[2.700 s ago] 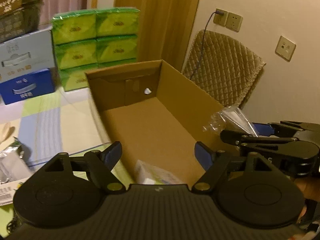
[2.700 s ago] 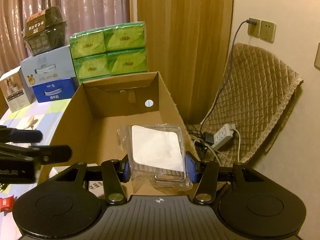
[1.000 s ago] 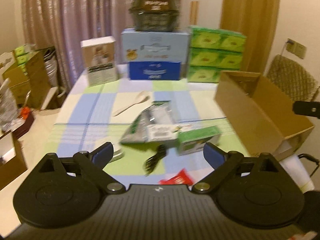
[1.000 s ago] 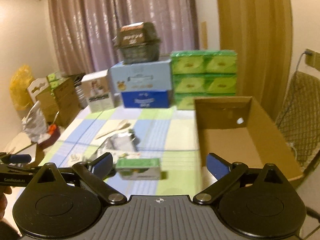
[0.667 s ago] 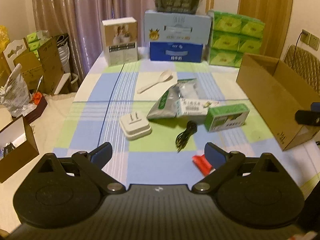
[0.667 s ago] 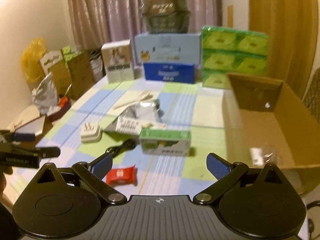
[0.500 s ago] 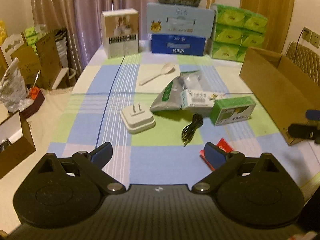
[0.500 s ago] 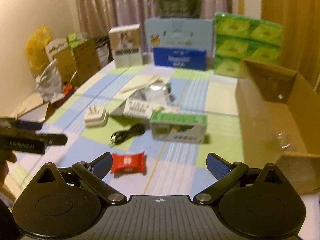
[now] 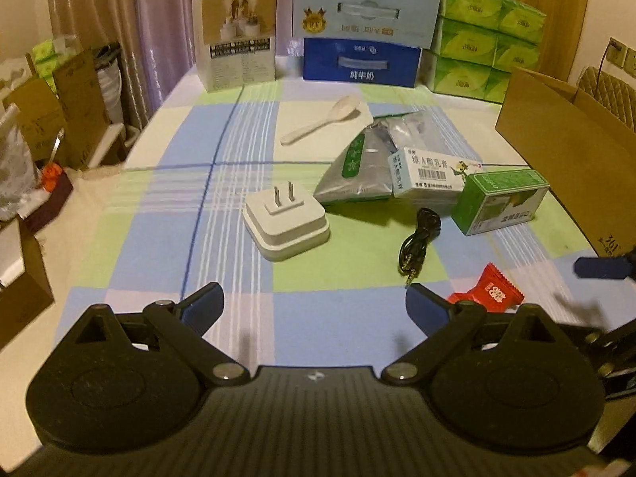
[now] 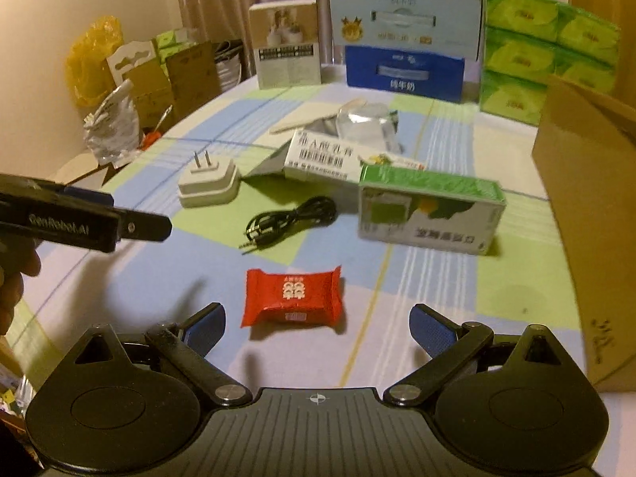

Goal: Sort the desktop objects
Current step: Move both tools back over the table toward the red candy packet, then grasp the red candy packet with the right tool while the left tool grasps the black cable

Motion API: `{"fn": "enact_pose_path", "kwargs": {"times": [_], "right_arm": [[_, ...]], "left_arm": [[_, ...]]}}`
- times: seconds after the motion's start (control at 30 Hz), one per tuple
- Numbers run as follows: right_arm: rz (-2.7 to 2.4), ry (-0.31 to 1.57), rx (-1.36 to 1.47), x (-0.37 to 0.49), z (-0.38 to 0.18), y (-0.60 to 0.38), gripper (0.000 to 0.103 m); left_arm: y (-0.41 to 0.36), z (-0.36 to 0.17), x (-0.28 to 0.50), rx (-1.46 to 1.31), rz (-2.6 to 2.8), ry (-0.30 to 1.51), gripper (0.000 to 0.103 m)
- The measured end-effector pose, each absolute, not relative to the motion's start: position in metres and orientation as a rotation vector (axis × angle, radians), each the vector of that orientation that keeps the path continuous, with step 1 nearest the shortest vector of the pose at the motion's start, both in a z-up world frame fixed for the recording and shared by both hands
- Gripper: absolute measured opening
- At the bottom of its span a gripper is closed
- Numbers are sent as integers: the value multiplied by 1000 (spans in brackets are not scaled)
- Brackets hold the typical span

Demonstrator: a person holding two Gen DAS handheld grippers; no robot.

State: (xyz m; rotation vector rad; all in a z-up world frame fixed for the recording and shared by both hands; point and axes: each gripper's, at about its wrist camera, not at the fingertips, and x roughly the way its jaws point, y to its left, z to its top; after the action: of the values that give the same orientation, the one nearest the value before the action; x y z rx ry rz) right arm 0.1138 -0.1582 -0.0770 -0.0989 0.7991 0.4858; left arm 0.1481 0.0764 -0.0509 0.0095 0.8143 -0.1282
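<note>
My left gripper (image 9: 314, 304) is open and empty, low over the near table, short of a white plug adapter (image 9: 286, 220). My right gripper (image 10: 318, 324) is open and empty, with a red candy packet (image 10: 293, 296) lying just ahead between its fingers. Beyond lie a coiled black audio cable (image 10: 290, 220), a green box (image 10: 429, 210), a white medicine box (image 10: 322, 157), a silver pouch (image 9: 357, 167) and a white spoon (image 9: 322, 119). The open cardboard box (image 9: 564, 147) stands at the right table edge.
Stacked cartons (image 9: 357, 39) and green tissue packs (image 9: 485, 35) line the far edge of the checked tablecloth (image 9: 159, 238). Boxes and bags (image 9: 39, 119) crowd the floor to the left. The left gripper shows at the left of the right wrist view (image 10: 79, 222).
Both grippers have swung from the cardboard box back over the table and come lower and closer to the objects. The right gripper let go of its clear packet, which now lies in the box.
</note>
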Motion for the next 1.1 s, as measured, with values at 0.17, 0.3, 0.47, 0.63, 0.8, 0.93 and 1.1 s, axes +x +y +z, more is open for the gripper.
{"fn": "enact_pose_path", "kwargs": {"times": [0.17, 0.3, 0.47, 0.63, 0.8, 0.93, 1.1], "right_arm": [[492, 802, -108, 122, -87, -150, 93], [500, 805, -121, 128, -92, -144, 84], [507, 812, -149, 133, -99, -135, 72], [521, 796, -189, 131, -100, -129, 59], [514, 796, -192, 130, -99, -129, 46], [481, 796, -174, 131, -96, -134, 42], [398, 793, -140, 136, -89, -150, 42]], "left_arm": [[76, -57, 154, 18, -140, 786, 94], [75, -60, 157, 20, -168, 765, 94], [76, -63, 166, 4, -165, 840, 94], [77, -64, 166, 8, -169, 850, 95], [69, -63, 164, 46, -202, 842, 95], [65, -62, 164, 61, -221, 836, 95], [58, -63, 165, 87, -244, 835, 95]]}}
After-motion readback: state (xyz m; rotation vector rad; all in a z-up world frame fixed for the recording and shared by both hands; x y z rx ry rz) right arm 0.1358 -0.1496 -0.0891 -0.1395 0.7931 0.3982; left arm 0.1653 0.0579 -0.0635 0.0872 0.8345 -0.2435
